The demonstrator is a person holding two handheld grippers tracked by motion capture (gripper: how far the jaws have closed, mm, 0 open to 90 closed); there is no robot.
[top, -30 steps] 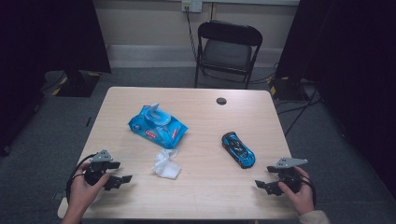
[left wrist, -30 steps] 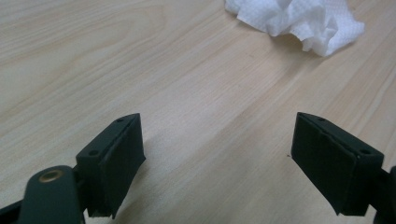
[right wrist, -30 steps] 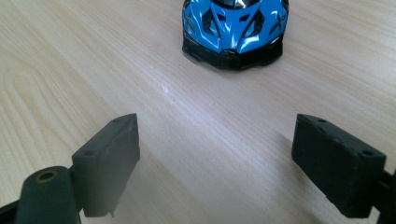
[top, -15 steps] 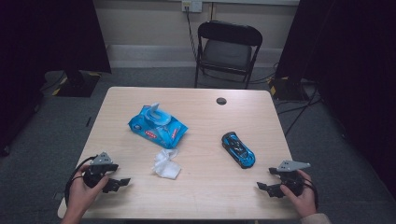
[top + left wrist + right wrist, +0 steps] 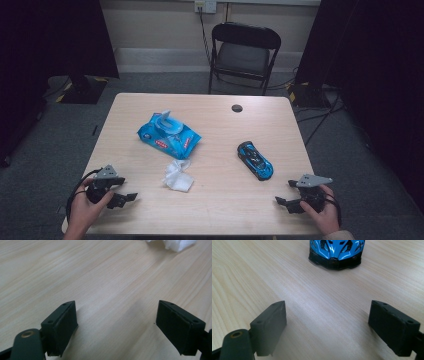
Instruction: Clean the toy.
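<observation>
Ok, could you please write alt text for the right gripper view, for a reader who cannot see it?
The right claw hovers open and empty over a light wooden table, its two black jaws rising from the bottom edge. Straight ahead, apart from the jaws, stands a blue toy car with black trim, one end facing the camera.

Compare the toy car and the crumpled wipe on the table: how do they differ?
The toy car is glossy blue and black; the wipe is white. The car is rigid and moulded; the wipe is soft and crumpled. The car lies ahead of the right claw, the wipe nearer the left claw. Both rest untouched.
</observation>
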